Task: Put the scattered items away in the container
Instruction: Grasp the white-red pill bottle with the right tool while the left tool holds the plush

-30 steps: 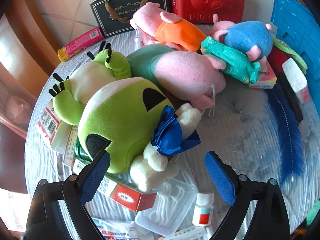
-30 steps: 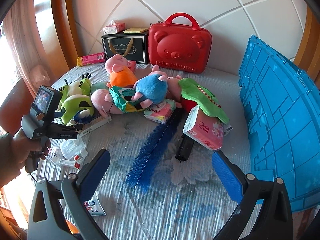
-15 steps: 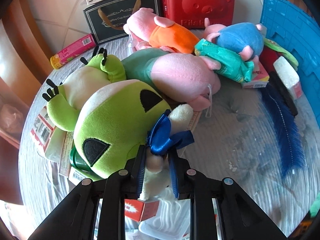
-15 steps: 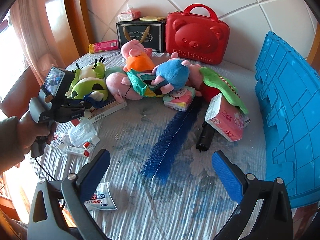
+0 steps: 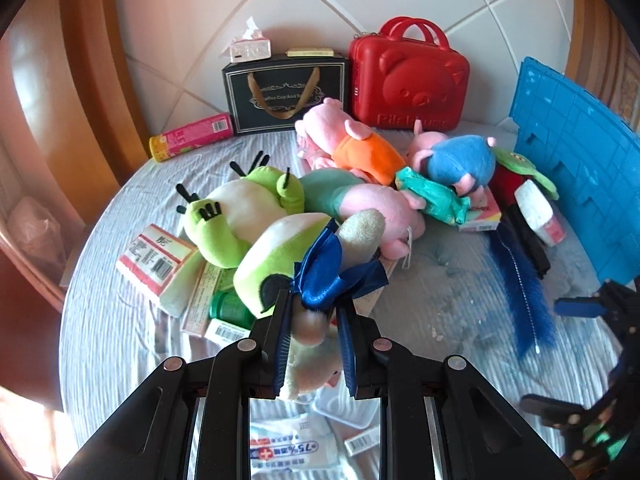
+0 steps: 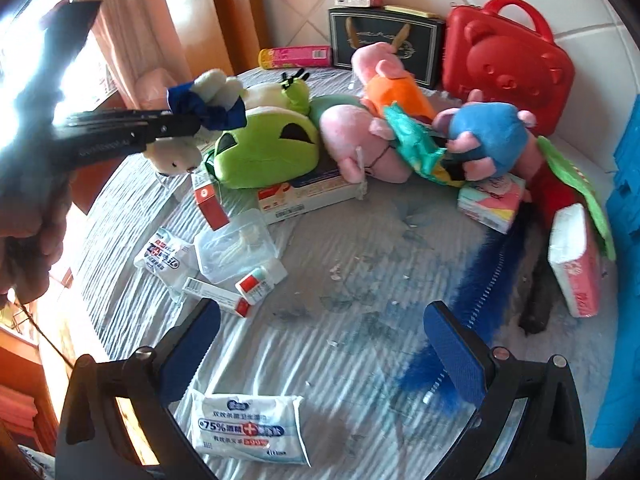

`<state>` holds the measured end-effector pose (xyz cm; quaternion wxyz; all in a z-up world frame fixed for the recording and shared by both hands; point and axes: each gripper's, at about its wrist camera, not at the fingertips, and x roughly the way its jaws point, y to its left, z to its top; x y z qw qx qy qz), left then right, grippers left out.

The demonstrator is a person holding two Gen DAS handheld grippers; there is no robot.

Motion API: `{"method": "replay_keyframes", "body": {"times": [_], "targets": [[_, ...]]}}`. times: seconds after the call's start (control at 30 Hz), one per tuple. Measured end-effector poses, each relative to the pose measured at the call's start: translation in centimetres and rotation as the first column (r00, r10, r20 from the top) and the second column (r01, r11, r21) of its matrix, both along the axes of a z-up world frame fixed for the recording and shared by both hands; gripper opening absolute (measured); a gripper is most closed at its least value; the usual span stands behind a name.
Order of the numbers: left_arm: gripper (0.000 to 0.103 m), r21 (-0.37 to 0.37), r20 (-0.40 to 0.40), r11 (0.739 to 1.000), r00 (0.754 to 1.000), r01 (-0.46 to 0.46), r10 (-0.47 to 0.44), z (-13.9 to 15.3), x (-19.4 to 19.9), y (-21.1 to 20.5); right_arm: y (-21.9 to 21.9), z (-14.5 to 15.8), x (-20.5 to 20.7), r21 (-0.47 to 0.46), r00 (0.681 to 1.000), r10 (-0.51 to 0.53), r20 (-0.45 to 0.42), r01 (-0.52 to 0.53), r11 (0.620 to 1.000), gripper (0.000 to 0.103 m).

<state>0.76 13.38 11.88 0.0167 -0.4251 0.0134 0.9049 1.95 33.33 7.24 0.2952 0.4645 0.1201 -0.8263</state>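
My left gripper [image 5: 314,312] is shut on a small white plush bunny [image 5: 310,360] with a blue satin bow [image 5: 332,276] and holds it lifted above the bed. The right wrist view shows that gripper [image 6: 192,124] with the bunny [image 6: 176,156] hanging at the left. My right gripper [image 6: 320,344] is open and empty above the bedspread. The blue crate [image 5: 576,160] stands at the right edge. A green frog plush [image 6: 268,148], pink pig plushes [image 6: 360,140] and a blue-clad pig plush [image 6: 488,136] lie piled in the middle.
A wipes pack [image 6: 248,428] lies near my right gripper. A clear box [image 6: 236,248], a small bottle [image 6: 256,284] and medicine boxes [image 6: 308,196] lie at the left. A blue feather duster [image 6: 476,292], tissue packs [image 6: 576,260], a red case [image 6: 508,64] and a black bag [image 6: 384,40] are farther off.
My left gripper closed on the white bunny and lifted it off the bed, away from the frog plush. My right gripper moved left and lower, staying open.
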Motion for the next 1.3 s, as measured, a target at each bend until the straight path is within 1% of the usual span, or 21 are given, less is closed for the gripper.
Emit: {"method": "replay_keyframes", "body": {"times": [0.1,0.2,0.3,0.43,0.47,0.53,0.57,0.63,0.73,0.8,0.87,0.9,1.3], "targets": [[0.021,0.004,-0.009,0.999,0.999,-0.033,0.033,0.6,1.7,-1.5,-2.9,-2.1,-0.2,0.024,0.998,0.060,0.002,-0.060,0.998,0.103],[0.021,0.018,-0.004,0.997,0.997,-0.080,0.080,0.6,3.1,-2.8,-5.2,-4.1,-0.5,0.053,0.995,0.094,0.025,-0.095,0.994,0.103],[0.021,0.023,0.008,0.994,0.994,-0.107,0.106,0.0,4.2,-3.7,-6.8,-5.7,-1.0,0.082,0.994,0.109,0.024,-0.111,0.990,0.103],[0.021,0.021,0.019,0.991,0.991,-0.129,0.129,-0.6,5.2,-4.4,-7.8,-7.5,-1.9,0.112,0.995,0.097,0.036,-0.100,0.989,0.102],[0.021,0.022,0.019,0.991,0.991,-0.135,0.135,-0.7,5.4,-4.6,-8.0,-7.8,-2.1,0.119,0.995,0.095,0.039,-0.099,0.988,0.099],[0.021,0.023,0.020,0.989,0.989,-0.148,0.147,-0.7,5.7,-5.0,-8.4,-8.8,-2.4,0.147,0.994,0.097,0.055,-0.104,0.984,0.085],[0.021,0.025,0.020,0.988,0.988,-0.153,0.153,-0.7,5.8,-5.2,-8.5,-9.2,-2.5,0.160,0.993,0.096,0.064,-0.105,0.982,0.081],[0.021,0.027,0.019,0.986,0.987,-0.163,0.162,-0.7,6.0,-5.5,-8.6,-9.8,-2.6,0.177,0.993,0.094,0.078,-0.107,0.978,0.064],[0.021,0.030,0.017,0.985,0.985,-0.172,0.171,-0.8,6.1,-5.9,-8.9,-10.3,-2.3,0.191,0.989,0.115,0.094,-0.131,0.973,0.064],[0.021,0.032,0.016,0.984,0.984,-0.177,0.176,-0.8,6.2,-6.0,-8.9,-10.4,-2.1,0.196,0.989,0.123,0.083,-0.137,0.971,0.064],[0.021,0.033,0.014,0.983,0.984,-0.178,0.178,-0.8,6.1,-6.0,-8.8,-10.3,-2.1,0.191,0.990,0.114,0.085,-0.129,0.973,0.053],[0.021,0.033,0.014,0.983,0.984,-0.178,0.178,-0.8,6.1,-6.0,-8.8,-10.2,-2.1,0.195,0.990,0.112,0.081,-0.126,0.973,0.051],[0.022,0.037,-0.003,0.986,0.986,-0.164,0.165,0.2,5.8,-4.9,-7.6,-7.9,-1.8,0.171,0.993,0.098,0.069,-0.108,0.979,0.051]]}}
